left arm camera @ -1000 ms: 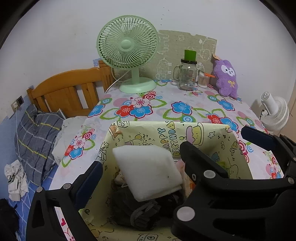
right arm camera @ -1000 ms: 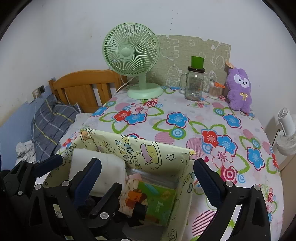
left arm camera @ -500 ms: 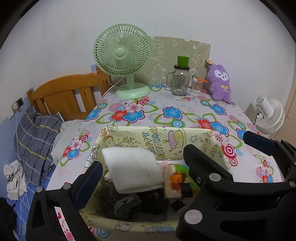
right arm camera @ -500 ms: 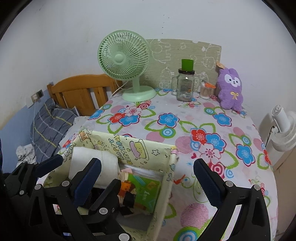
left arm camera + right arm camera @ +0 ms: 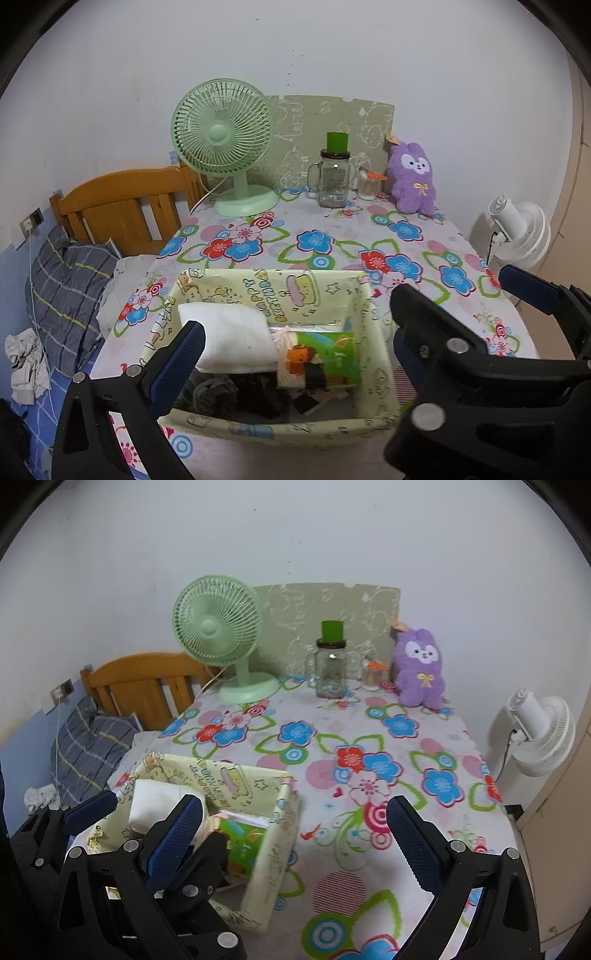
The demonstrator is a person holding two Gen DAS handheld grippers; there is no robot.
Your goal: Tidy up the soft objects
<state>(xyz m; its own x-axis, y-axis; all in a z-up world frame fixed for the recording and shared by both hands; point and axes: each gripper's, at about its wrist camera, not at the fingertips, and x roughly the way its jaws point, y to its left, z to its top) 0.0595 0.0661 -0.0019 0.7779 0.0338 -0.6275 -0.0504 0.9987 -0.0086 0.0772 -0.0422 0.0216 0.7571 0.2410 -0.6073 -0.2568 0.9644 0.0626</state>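
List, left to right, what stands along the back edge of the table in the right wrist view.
Pale green desk fan → clear glass jar with a green cap → small clear container with an orange lid → purple plush bunny.

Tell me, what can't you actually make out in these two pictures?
- Bottom of the storage box, left wrist view: white folded cloth and dark items cover it.
- Small jar, right wrist view: too small to tell its contents.
- Left gripper, right gripper: handles cut off by the frame edge.

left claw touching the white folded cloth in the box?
Cannot tell. In the left wrist view a finger of the left claw overlaps the white cloth; no view shows contact or gap.
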